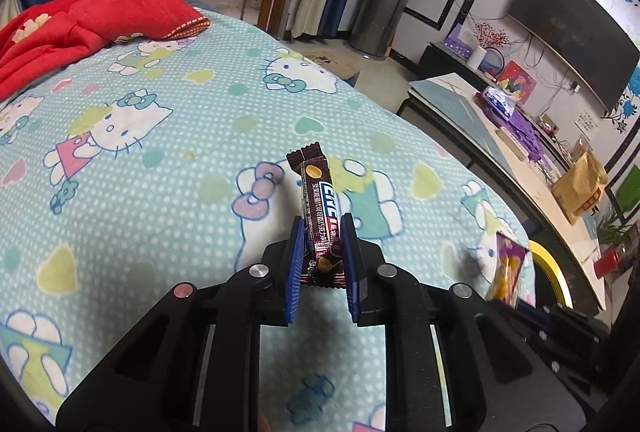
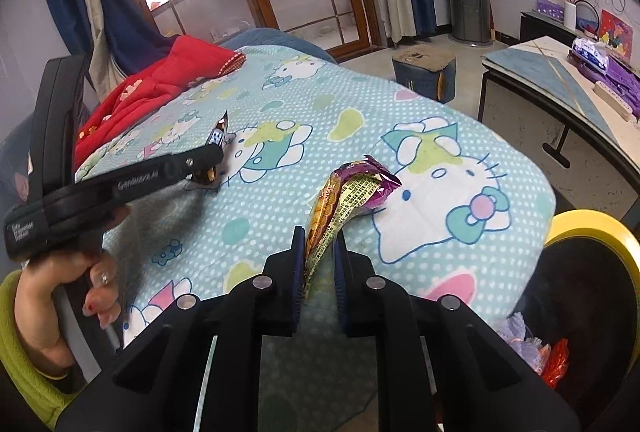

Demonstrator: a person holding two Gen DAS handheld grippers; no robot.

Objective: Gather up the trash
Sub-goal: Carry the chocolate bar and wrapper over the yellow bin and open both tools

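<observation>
**Two wrappers caught, bin close by**

Left wrist view shows a big blanket (image 1: 168, 135) with cartoon cats spread over the bed. A red quilt (image 1: 68, 27) lies bunched at the far end. A black bin with a yellow rim (image 2: 592, 232) stands just beside the bed on the right, with some trash already inside.

The left gripper (image 1: 322, 252) is clamped on a brown snack bar wrapper (image 1: 318, 199). The wrapper stands up tall between the blue pads, lifted off the blanket. A hand (image 2: 60, 296) in a green sleeve holds that tool.

The right gripper (image 2: 318, 264) is squeezed tight on a purple and yellow snack packet (image 2: 348, 199). Only the thin end of the packet is pinched. The rest flops out in front, and it is hard to tell if its tip rests on the blanket.

That thin, slippery end could slide out on the way to the bin. The tall brown wrapper could tip and fall if the tool swings fast. Either piece could also land beside the rim.
</observation>
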